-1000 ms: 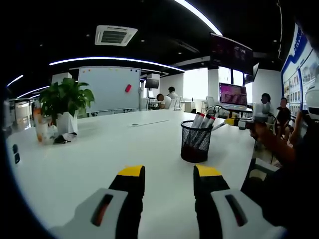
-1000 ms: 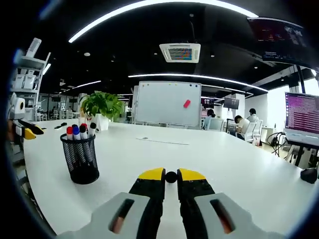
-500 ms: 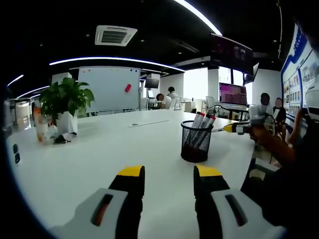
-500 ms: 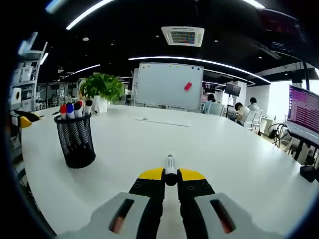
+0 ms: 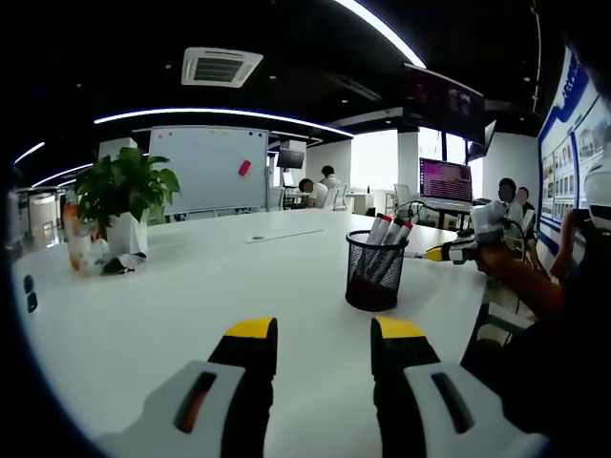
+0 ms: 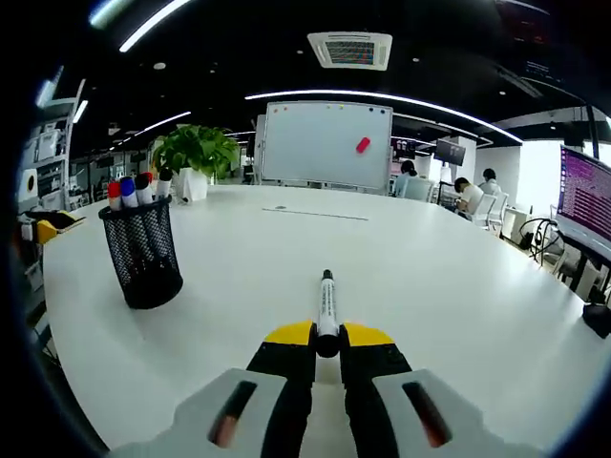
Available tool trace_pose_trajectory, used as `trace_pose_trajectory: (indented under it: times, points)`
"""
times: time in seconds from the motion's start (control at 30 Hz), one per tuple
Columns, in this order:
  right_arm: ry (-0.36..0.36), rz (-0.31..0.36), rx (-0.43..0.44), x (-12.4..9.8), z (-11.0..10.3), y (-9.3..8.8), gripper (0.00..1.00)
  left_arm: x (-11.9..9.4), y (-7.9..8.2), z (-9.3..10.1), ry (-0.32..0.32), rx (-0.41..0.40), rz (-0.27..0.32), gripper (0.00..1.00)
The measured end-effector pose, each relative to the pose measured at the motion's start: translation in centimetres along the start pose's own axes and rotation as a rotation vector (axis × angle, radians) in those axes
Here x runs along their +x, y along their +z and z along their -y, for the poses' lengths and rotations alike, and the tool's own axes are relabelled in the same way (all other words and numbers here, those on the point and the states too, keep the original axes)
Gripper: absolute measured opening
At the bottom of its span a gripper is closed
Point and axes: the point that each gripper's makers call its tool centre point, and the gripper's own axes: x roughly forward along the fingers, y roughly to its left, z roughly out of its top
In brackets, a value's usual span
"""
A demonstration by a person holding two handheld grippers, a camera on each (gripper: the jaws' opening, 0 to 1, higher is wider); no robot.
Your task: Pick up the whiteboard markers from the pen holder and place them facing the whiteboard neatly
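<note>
Right gripper (image 6: pixel 327 336): jaws closed on a marker (image 6: pixel 326 303), held by its rear end. The marker points straight ahead, away from the camera, toward the whiteboard (image 6: pixel 326 145) at the far side of the room. It sits low over the white table (image 6: pixel 458 286); contact with the table cannot be told.

Left gripper (image 5: pixel 325 336): jaws apart, nothing between them, low over the table (image 5: pixel 191 305).

Pen holder (image 6: pixel 143 254): black mesh cup, upright on the table, to the left of the right gripper. It holds several markers (image 6: pixel 134 188), caps up: red, blue and dark caps can be made out. In the left gripper view the pen holder (image 5: pixel 373 271) stands ahead and to the right, with the markers (image 5: pixel 389 230) leaning to the right.

In the left gripper view the right gripper (image 5: pixel 458 250) shows at the right, beyond the pen holder, held in a hand (image 5: pixel 500 260).

Background: a potted plant (image 5: pixel 125 194) on the far left part of the table in the left gripper view; the same plant (image 6: pixel 196 156) sits behind the pen holder in the right gripper view. The whiteboard (image 5: pixel 208 170) carries a small red item (image 5: pixel 244 168). A thin long object (image 6: pixel 315 214) lies on the table before the whiteboard. People sit at desks in the background to the right. A ceiling air vent (image 6: pixel 349 49) is overhead.
</note>
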Motion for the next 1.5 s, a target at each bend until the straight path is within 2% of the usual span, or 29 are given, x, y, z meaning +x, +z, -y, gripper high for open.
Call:
trace_pose_trajectory:
  times: [0.3, 0.6, 0.83, 1.07, 1.5]
  points:
    - [0.0, -0.037, 0.002, 0.2, -0.2, -0.8, 0.13, 0.0, 0.0, 0.0, 0.0, -0.002, -0.001, 0.41]
    - [0.003, -0.068, 0.041, 0.3, -0.3, -1.6, 0.13, 0.0, -0.1, 0.2, -0.008, -0.003, -0.002, 0.41]
    - [-0.003, -0.069, 0.05, 0.2, -0.4, -1.5, 0.13, 0.1, -0.3, 0.0, -0.003, -0.005, -0.006, 0.41]
    - [-0.02, -0.08, 0.009, 0.3, -0.6, -1.6, 0.13, 0.2, -0.6, 0.0, -0.006, -0.012, -0.011, 0.41]
    - [0.003, -0.088, 0.047, 0.2, -1.0, -1.7, 0.13, -0.1, -0.4, -0.2, 0.003, -0.009, -0.009, 0.41]
